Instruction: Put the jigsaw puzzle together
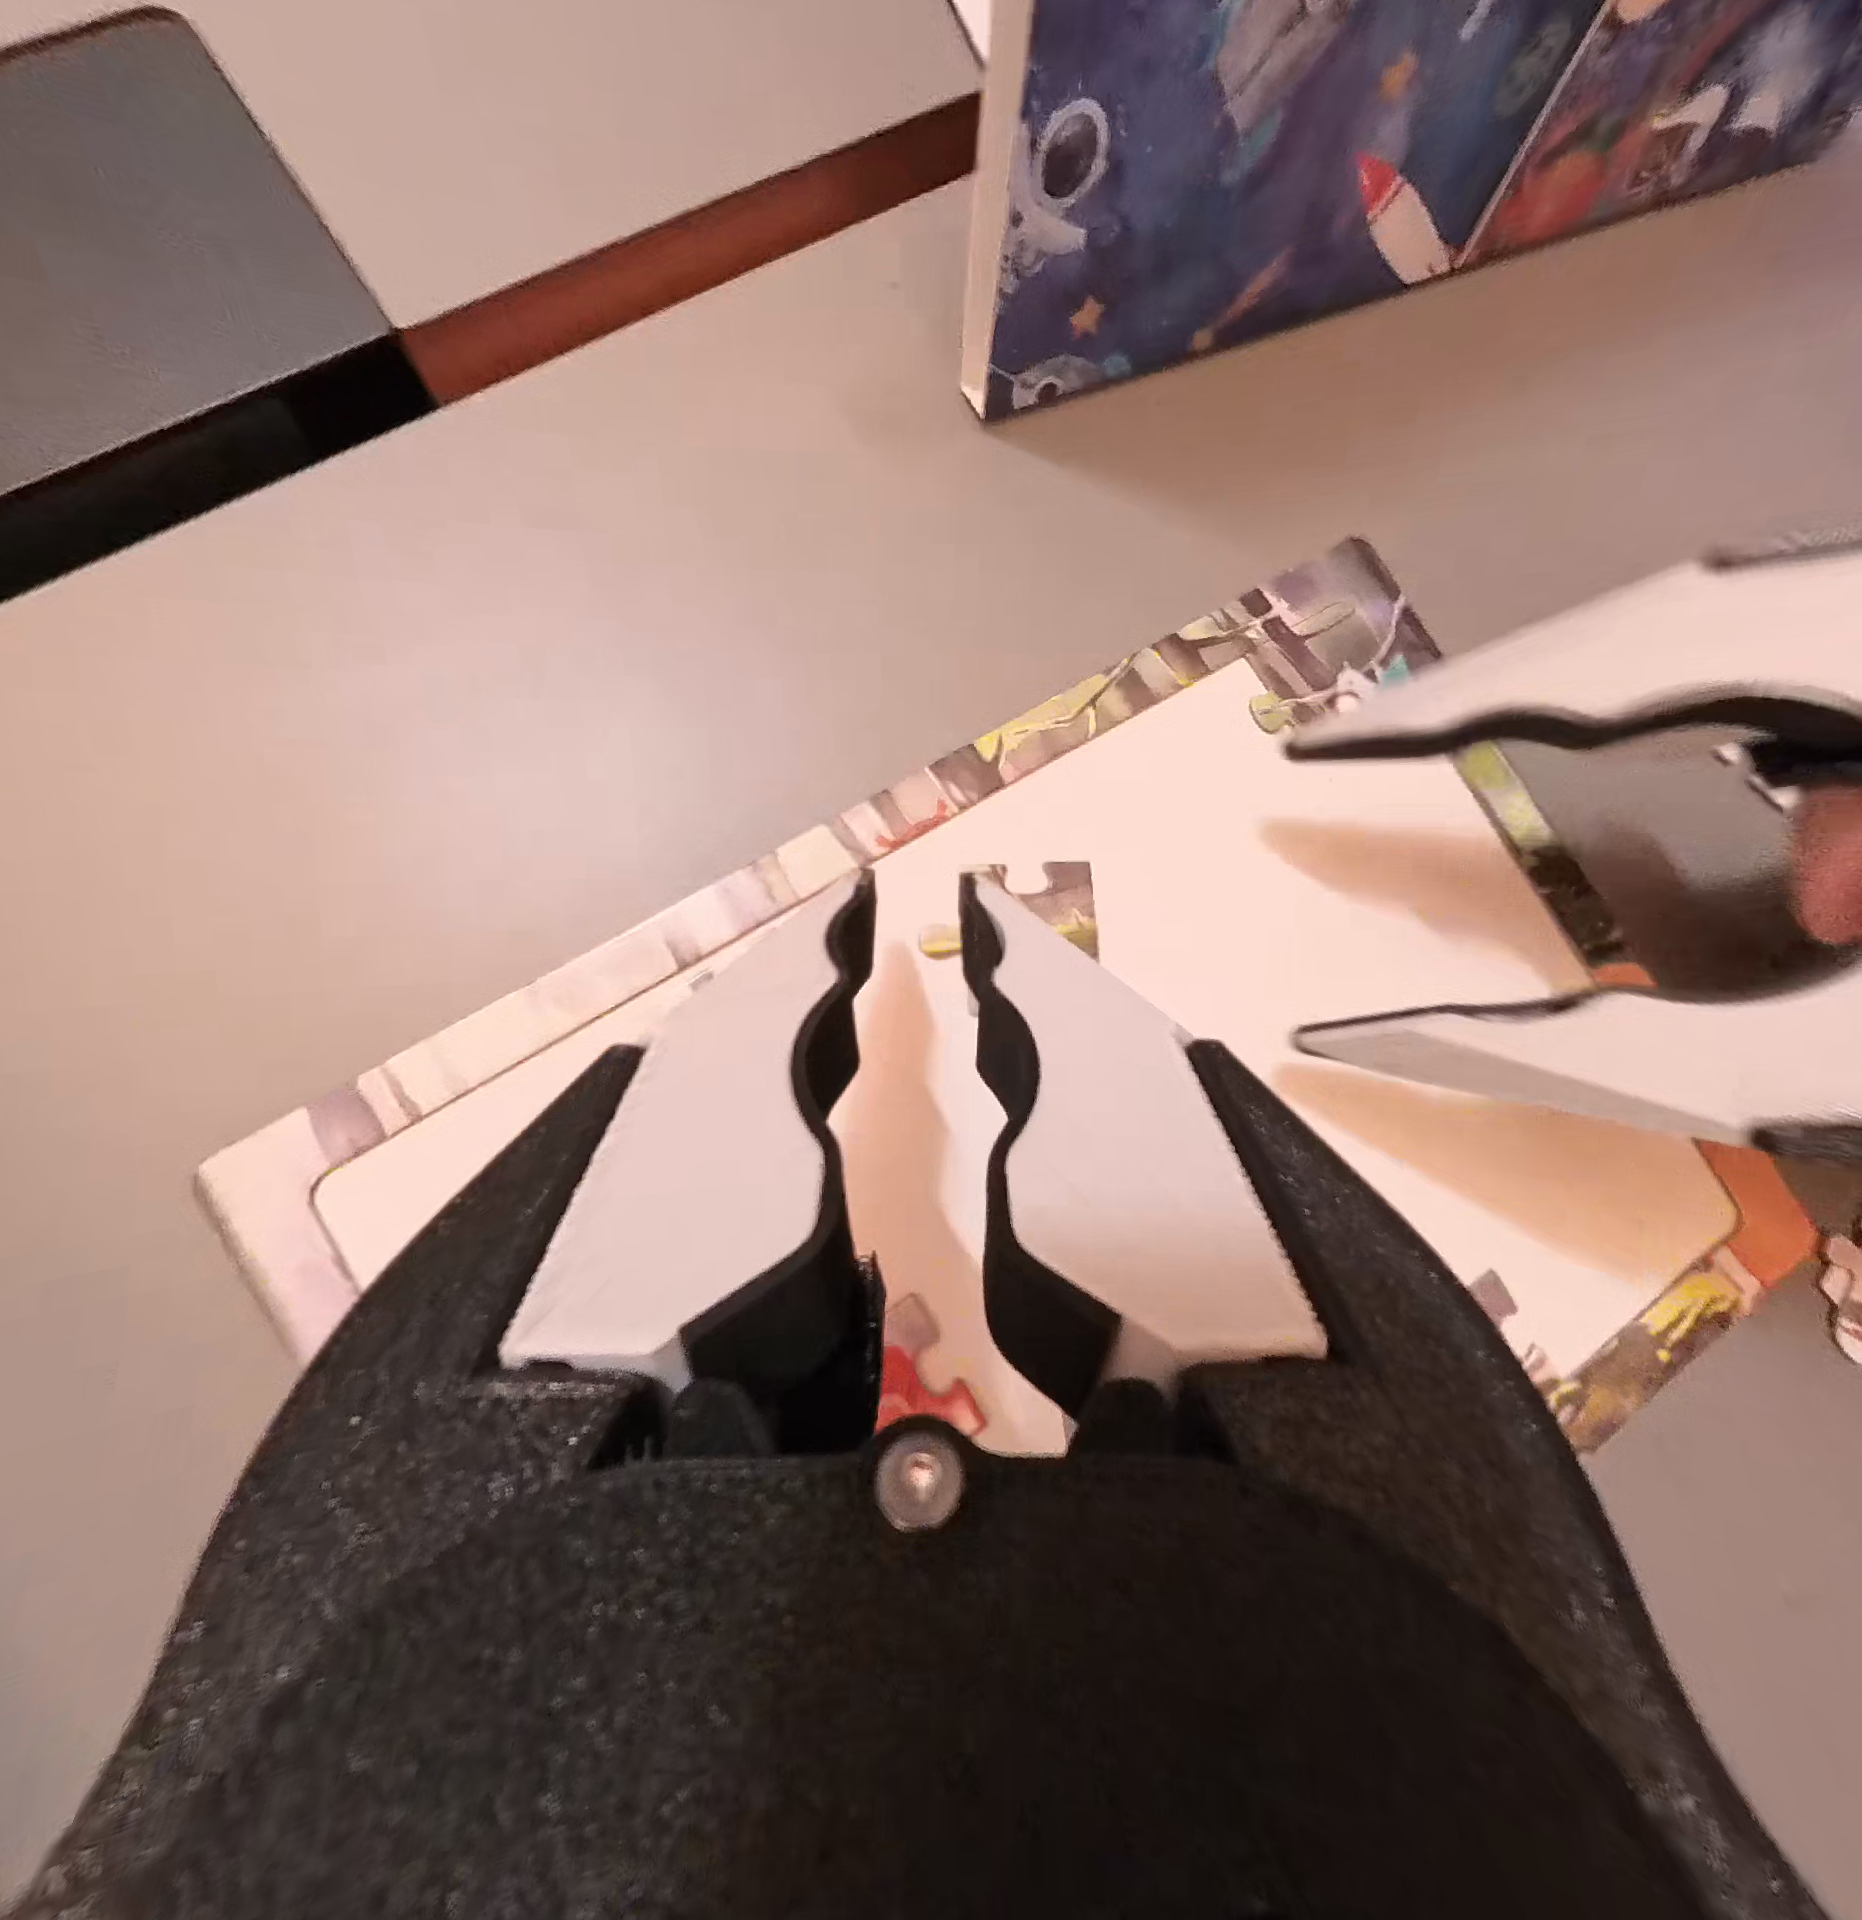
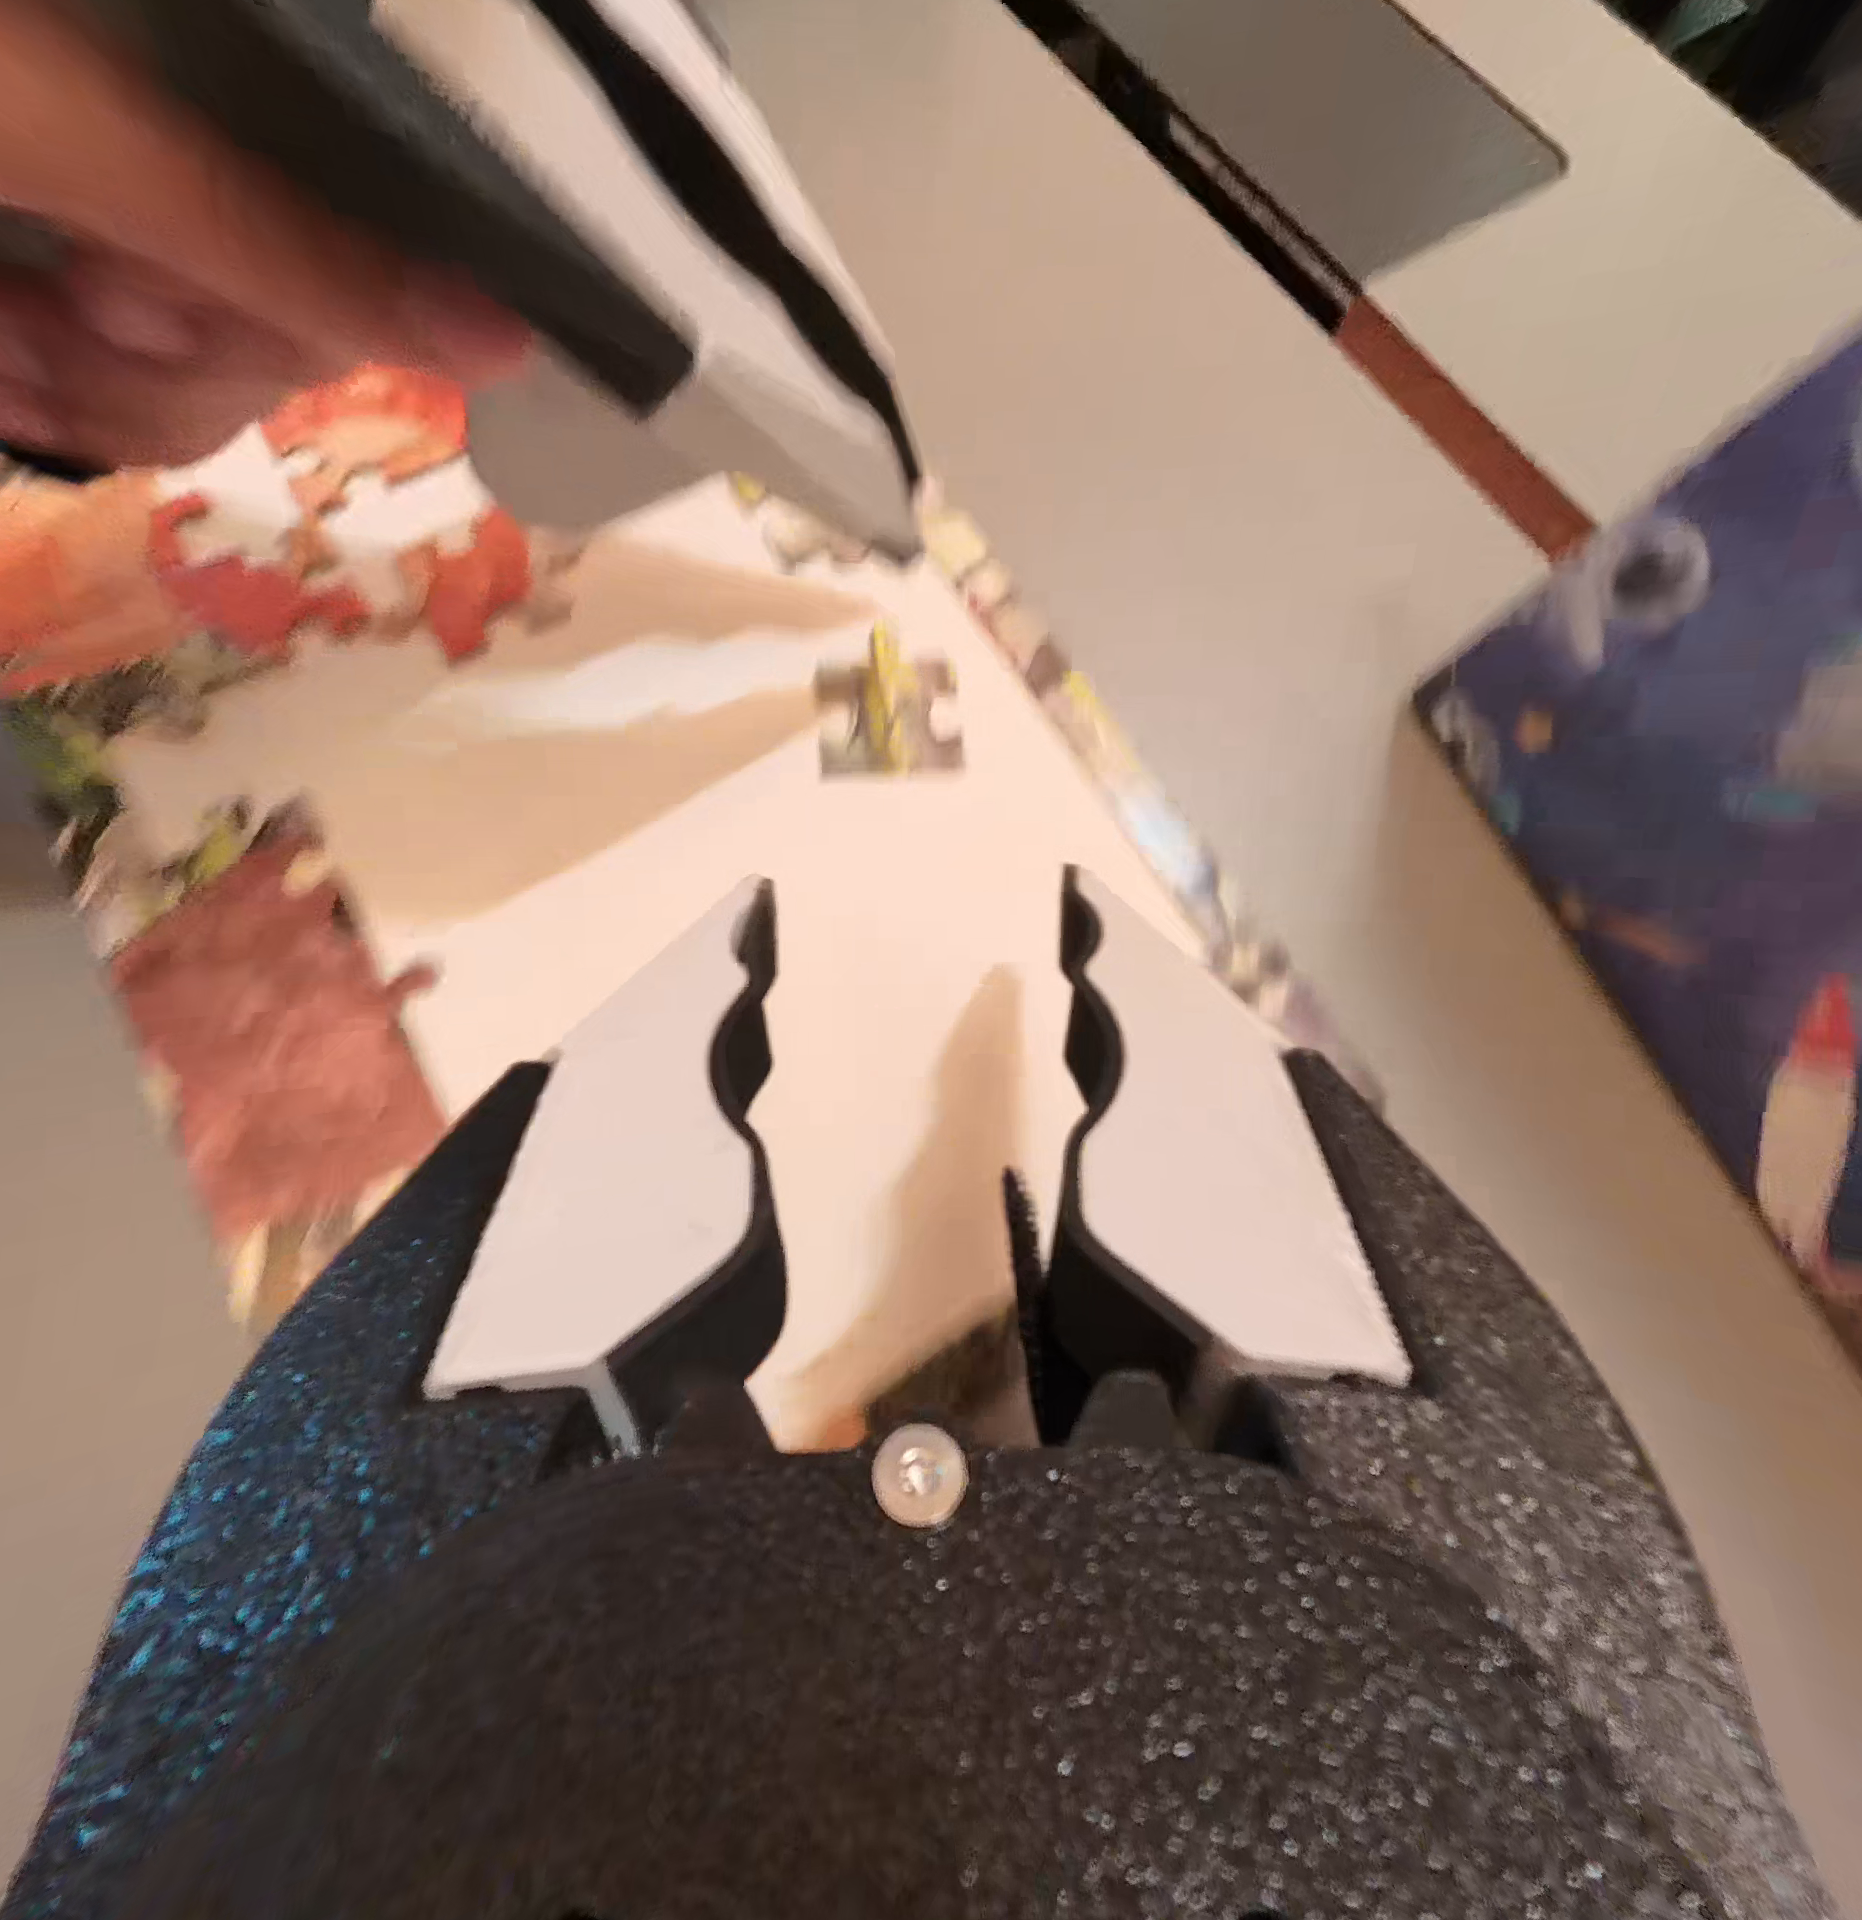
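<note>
The puzzle tray (image 1: 1197, 935) lies on the table, with a printed border and a mostly bare white inside. One loose piece (image 1: 1057, 899) with yellow-green marks lies in it, just right of my left gripper's (image 1: 916, 883) tips. The left gripper hovers over the tray, its jaws slightly apart and empty. A red piece (image 1: 922, 1371) shows under its base. My right gripper (image 1: 1301, 888) comes in from the right, open and empty. In the right wrist view the right gripper (image 2: 916, 883) is over the tray (image 2: 646, 831), the loose piece (image 2: 891, 717) lies ahead of it, and the left gripper (image 2: 901, 457) is beyond.
A space-themed box (image 1: 1218, 208) stands at the back right and also shows in the right wrist view (image 2: 1685, 779). Joined red and orange pieces (image 2: 335, 520) sit at the tray's far side. A grey chair seat (image 1: 127, 260) lies past the table edge. A hand (image 2: 127, 260) holds the left gripper. The left gripper's tips are roughly 8 cm from the right gripper's.
</note>
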`<state>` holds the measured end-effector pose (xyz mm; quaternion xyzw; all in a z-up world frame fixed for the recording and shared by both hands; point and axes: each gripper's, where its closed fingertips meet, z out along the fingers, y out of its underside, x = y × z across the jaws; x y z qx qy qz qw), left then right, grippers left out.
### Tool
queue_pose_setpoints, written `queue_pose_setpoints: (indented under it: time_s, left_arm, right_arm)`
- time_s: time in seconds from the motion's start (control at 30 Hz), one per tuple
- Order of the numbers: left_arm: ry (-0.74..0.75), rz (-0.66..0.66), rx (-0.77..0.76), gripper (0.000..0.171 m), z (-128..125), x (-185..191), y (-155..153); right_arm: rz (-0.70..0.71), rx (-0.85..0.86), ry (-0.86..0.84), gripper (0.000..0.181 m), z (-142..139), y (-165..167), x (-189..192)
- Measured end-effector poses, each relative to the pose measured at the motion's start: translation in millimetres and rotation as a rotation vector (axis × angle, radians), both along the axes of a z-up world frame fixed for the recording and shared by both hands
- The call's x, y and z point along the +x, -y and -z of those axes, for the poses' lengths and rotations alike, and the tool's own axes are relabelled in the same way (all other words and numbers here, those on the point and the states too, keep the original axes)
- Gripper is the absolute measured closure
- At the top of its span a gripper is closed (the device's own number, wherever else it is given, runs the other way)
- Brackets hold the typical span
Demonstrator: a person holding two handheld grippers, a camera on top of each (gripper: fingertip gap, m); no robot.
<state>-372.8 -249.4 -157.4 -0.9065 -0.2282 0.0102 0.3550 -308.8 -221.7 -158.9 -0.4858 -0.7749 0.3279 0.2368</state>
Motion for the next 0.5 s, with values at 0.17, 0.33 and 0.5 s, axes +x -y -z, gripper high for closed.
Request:
queue_pose_setpoints:
  time_s: [0.17,0.33,0.5]
  left_arm:
    - [0.042,0.087,0.077,0.154,3.4,7.4,-5.8]
    - [0.098,0.098,0.145,0.134,-2.2,12.3,-11.2]
    - [0.149,0.122,0.073,0.134,18.1,17.3,-8.6]
  right_arm:
    - [0.002,0.010,0.003,0.118,5.8,4.1,-34.4]
    - [-0.031,0.039,0.014,0.118,17.2,9.9,-37.4]
    - [-0.034,0.070,0.014,0.119,21.0,8.5,-39.5]
